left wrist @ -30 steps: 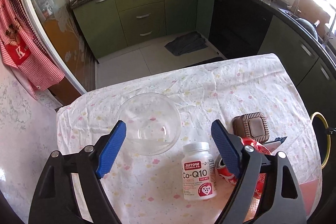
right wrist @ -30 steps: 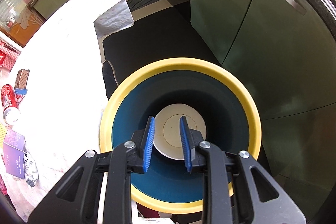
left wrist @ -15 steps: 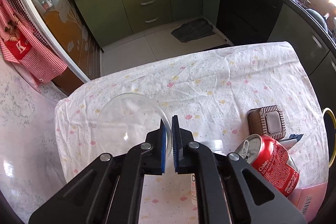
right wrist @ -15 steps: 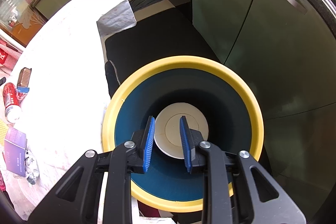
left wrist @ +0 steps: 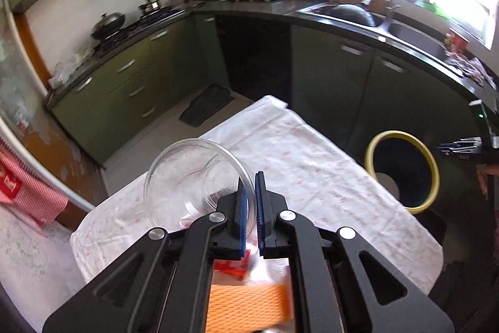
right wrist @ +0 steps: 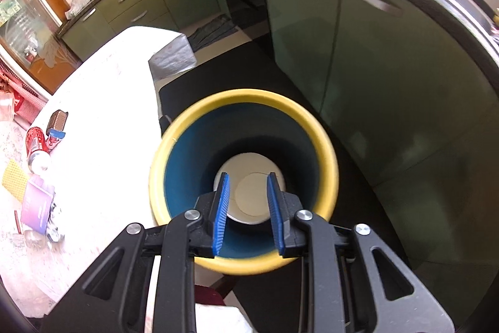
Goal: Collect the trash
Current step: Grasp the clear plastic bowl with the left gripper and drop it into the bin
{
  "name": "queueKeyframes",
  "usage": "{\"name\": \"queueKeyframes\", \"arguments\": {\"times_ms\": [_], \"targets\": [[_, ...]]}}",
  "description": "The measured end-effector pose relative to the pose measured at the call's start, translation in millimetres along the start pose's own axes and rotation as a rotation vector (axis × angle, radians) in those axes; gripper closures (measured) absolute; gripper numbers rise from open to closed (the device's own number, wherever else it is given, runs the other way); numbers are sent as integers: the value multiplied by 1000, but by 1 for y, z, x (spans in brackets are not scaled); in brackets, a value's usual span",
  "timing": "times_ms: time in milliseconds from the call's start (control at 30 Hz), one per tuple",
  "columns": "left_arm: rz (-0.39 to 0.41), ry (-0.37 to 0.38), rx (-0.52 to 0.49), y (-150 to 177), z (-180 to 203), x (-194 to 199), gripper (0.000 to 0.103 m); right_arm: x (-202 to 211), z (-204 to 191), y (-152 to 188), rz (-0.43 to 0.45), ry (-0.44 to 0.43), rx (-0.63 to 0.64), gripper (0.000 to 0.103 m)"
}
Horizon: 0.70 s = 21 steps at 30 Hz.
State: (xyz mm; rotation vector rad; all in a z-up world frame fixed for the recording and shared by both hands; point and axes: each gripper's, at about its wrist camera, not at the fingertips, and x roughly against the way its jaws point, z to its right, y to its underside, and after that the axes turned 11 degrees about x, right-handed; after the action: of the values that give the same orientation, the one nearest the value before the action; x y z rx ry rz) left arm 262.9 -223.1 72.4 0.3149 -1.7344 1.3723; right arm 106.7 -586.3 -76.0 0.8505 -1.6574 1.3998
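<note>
My left gripper (left wrist: pixel 251 209) is shut on the rim of a clear plastic bowl (left wrist: pixel 190 173) and holds it tilted above the table (left wrist: pixel 312 164). A yellow-rimmed, dark blue trash bin (left wrist: pixel 402 170) stands on the floor beyond the table's right edge. In the right wrist view my right gripper (right wrist: pixel 247 209) hovers right over the bin (right wrist: pixel 243 173), jaws a little apart with nothing between them. A white round object (right wrist: pixel 249 186) lies at the bin's bottom. A red can (right wrist: pixel 35 142), a brown tray (right wrist: pixel 57 120) and a purple box (right wrist: pixel 36 206) lie on the table.
Green kitchen cabinets (left wrist: pixel 343 77) and a dark counter with a sink (left wrist: pixel 358 11) run behind and to the right of the bin. An orange object (left wrist: pixel 246 308) and red packaging (left wrist: pixel 232 266) show under my left gripper. A yellow sponge (right wrist: pixel 14 181) lies near the purple box.
My left gripper closed on the bowl's rim, then lifted and tilted it, swinging toward the bin. My right gripper stayed over the bin, slightly raised.
</note>
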Motion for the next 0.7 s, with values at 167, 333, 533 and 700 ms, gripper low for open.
{"name": "queueKeyframes", "arguments": {"times_ms": [167, 333, 533, 700], "targets": [[-46, 161, -157, 0, 110, -18, 97, 27, 23, 32, 36, 43, -41, 80], [-143, 267, -238, 2, 200, -63, 97, 44, 38, 59, 60, 69, -76, 80], [-244, 298, -321, 16, 281, -117, 97, 45, 45, 83, 65, 69, -113, 80], [-300, 288, -340, 25, 325, -160, 97, 46, 58, 100, 56, 68, -149, 79]]}}
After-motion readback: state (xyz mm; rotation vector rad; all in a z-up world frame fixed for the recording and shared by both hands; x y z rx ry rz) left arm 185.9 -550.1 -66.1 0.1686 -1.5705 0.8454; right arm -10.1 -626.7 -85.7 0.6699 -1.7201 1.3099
